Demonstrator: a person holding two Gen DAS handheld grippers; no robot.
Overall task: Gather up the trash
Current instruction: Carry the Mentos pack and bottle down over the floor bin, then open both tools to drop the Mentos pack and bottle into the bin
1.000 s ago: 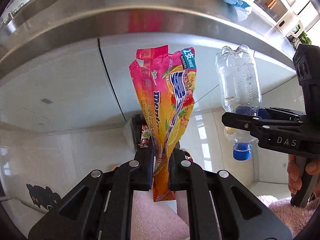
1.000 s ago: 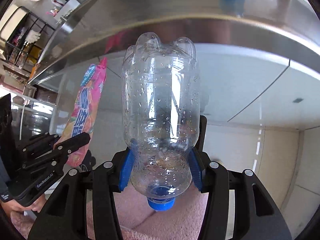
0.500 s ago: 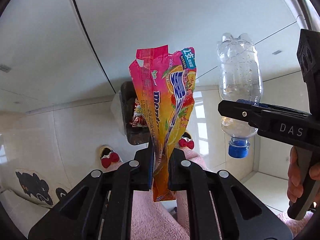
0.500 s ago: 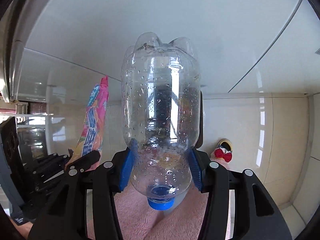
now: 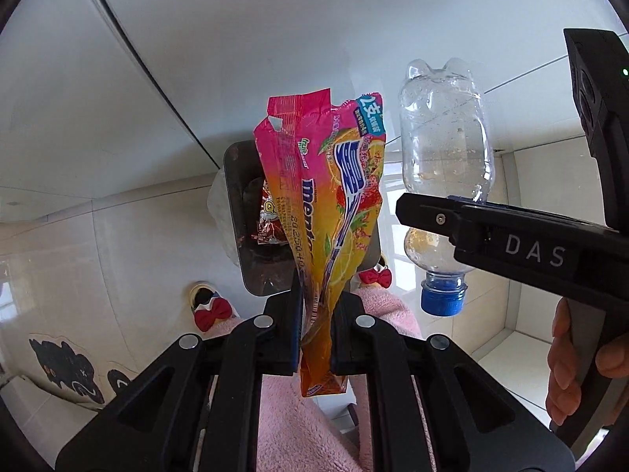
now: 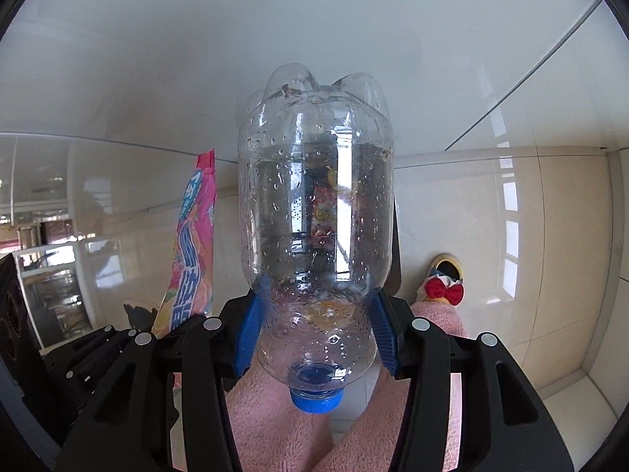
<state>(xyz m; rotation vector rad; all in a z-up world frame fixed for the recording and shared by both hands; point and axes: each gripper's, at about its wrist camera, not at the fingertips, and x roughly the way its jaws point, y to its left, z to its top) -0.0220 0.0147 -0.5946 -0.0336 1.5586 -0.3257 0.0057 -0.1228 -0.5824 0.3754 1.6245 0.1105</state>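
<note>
My left gripper (image 5: 316, 326) is shut on a pink and orange candy wrapper (image 5: 326, 212) that stands up between its fingers. My right gripper (image 6: 314, 338) is shut on an empty clear plastic bottle (image 6: 314, 216), held upside down with its blue cap (image 6: 315, 400) toward the camera. Behind and below the wrapper stands a small dark trash bin (image 5: 247, 244) on the floor, with a red snack packet (image 5: 269, 224) inside. The bottle (image 5: 444, 165) and right gripper (image 5: 491, 236) show at right in the left wrist view. The wrapper (image 6: 192, 251) shows at left in the right wrist view.
White cabinet doors (image 5: 275, 39) fill the upper view above a glossy beige tile floor (image 5: 78, 259). The person's pink fleece legs (image 5: 298, 428) and slippers with red bows (image 5: 214, 308) stand by the bin. A black cat floor sticker (image 5: 63, 365) lies at left.
Both grippers have tilted down: the steel counter edge has left view, and the floor, the slippers and the bin now show larger. Both grips are unchanged.
</note>
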